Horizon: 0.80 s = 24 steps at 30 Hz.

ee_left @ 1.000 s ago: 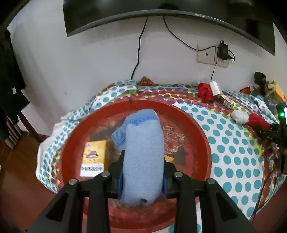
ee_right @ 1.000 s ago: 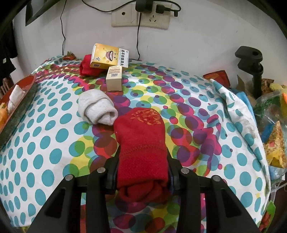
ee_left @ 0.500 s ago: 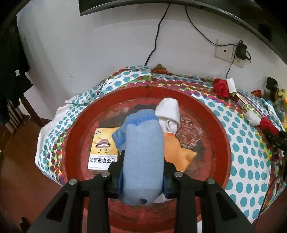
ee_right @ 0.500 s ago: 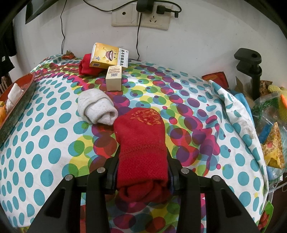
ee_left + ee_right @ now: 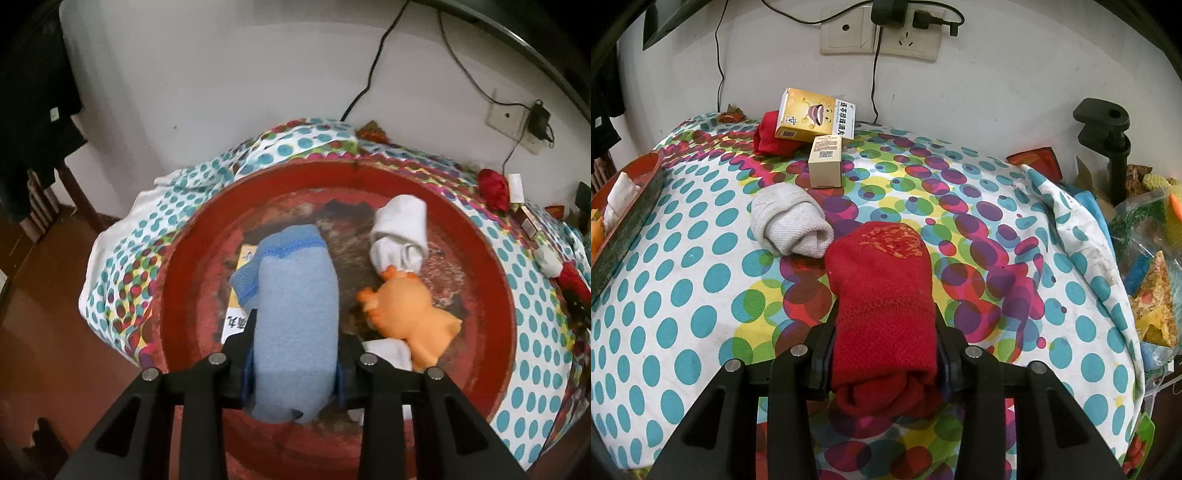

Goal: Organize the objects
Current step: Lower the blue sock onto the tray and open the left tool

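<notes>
Two grippers, each loaded. The left gripper [image 5: 295,363] is clamped on a rolled blue sock [image 5: 295,314], its long axis running straight out along the fingers, held over the near-left part of the red tray [image 5: 491,280]. The right gripper [image 5: 884,354] grasps a rolled red sock [image 5: 882,310] above the tablecloth [image 5: 683,302], the tray at its far left edge; the left is therefore nearer.
</notes>
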Available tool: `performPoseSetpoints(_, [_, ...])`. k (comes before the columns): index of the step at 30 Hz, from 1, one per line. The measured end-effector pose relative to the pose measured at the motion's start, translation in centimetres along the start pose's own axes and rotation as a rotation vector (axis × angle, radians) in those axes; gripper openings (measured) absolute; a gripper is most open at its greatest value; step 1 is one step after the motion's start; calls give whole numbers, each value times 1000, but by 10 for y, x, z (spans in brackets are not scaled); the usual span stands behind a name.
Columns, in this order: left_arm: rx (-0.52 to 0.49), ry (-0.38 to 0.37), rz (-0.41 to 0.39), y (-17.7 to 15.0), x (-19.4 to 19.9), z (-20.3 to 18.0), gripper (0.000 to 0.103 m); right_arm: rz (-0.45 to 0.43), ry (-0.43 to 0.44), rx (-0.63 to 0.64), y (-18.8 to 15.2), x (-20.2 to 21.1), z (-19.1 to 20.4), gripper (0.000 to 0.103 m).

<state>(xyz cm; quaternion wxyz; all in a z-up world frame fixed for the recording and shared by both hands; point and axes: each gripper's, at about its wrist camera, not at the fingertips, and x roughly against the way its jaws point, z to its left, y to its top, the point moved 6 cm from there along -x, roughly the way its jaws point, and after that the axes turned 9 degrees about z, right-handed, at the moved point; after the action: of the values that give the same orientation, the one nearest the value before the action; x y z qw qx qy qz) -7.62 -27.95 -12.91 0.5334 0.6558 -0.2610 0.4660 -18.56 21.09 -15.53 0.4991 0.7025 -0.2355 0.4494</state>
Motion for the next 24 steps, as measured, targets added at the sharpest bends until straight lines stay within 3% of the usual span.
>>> performPoseSetpoints(16, [-16,-51,37,-2,-11,-8,34,0,0,-1,0,0,0,39])
performPoseSetpoints(24, [0,-76,61,-3,-12,-8,40,0,0,-1,0,0,0,39])
